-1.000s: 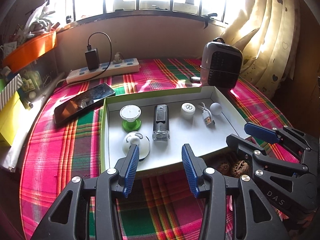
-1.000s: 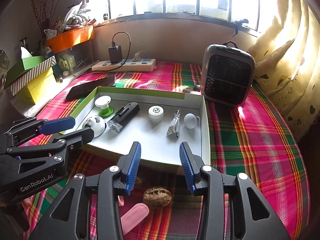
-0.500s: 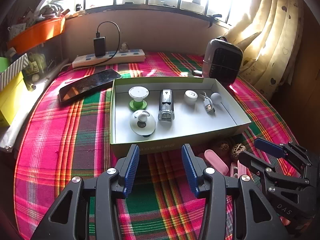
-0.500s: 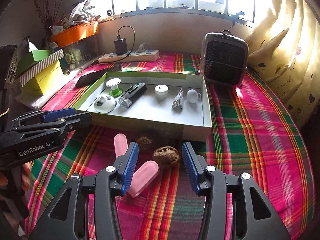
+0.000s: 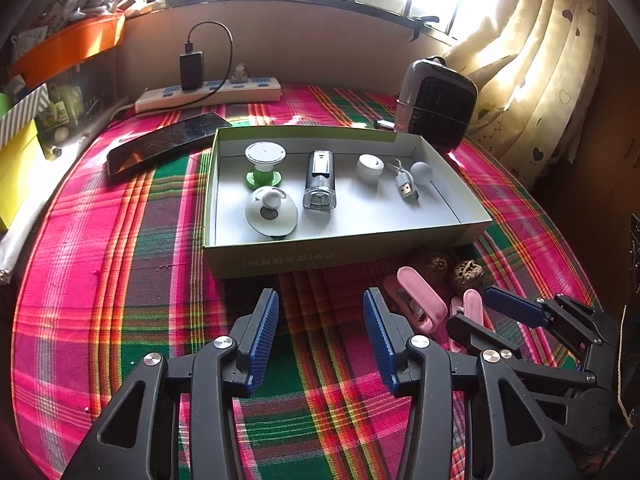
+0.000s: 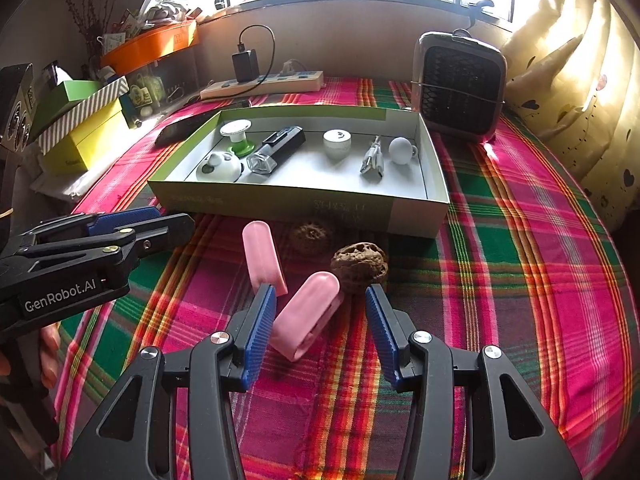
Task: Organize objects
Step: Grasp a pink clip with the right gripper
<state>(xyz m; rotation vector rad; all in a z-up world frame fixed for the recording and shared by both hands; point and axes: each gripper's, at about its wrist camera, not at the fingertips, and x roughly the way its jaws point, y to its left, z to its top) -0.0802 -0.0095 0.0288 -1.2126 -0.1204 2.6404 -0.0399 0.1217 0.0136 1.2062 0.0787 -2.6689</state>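
Only right-wrist view shows fingertips (image 6: 48,354) beneath the left tool (image 6: 170,222).

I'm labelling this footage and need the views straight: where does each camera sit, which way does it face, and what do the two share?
Left wrist: on the left gripper, angled down at the plaid tablecloth; the right gripper shows at right.
Right wrist: on the right gripper, above a pink clip; the left gripper and fingers show at left.
Shared: the shallow green-edged cardboard box, the wrinkled brown walnut.
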